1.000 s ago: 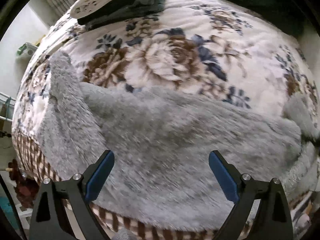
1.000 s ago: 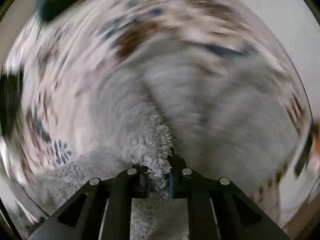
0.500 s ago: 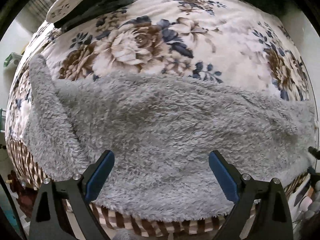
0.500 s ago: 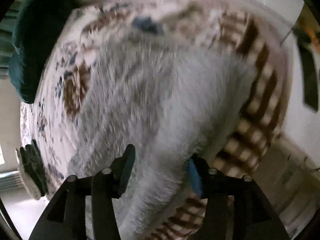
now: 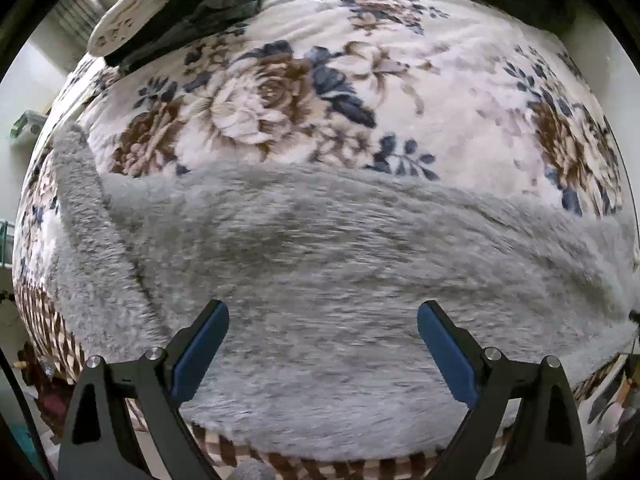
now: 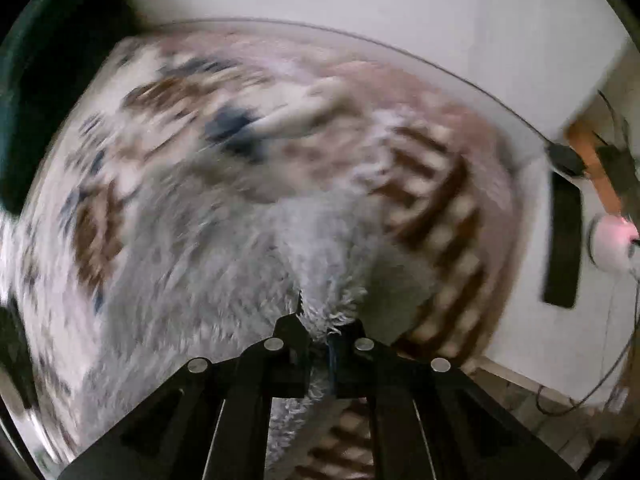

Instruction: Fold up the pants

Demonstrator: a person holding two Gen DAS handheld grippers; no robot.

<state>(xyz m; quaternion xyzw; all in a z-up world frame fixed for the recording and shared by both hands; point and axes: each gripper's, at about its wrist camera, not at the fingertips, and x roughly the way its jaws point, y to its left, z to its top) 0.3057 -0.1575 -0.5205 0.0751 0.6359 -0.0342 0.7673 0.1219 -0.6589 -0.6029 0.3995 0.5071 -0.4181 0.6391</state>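
Grey fluffy pants (image 5: 320,240) lie spread across the front of a flowered bed cover. My left gripper (image 5: 322,308) hovers over them near the bed's front edge, wide open, its blue pads (image 5: 200,348) holding nothing. In the blurred right wrist view, the jaws of my right gripper (image 6: 320,320) are closing and pinch a tuft of the same grey pants (image 6: 224,264) near the cover's checked border. Fleece fills the narrow gap between the fingers.
The flowered bed cover (image 5: 280,92) has a brown checked border (image 6: 440,208) at its edge. A pile of dark clothes with a white patterned piece (image 5: 192,12) sits at the far left. A dark green pillow (image 6: 40,80) lies at the head. A wall and cables stand to the right.
My right gripper let go of one fleece fold, stood open half a second ago, and has shut on the pants nearer the checked border. The left gripper stayed open and drifted slightly.
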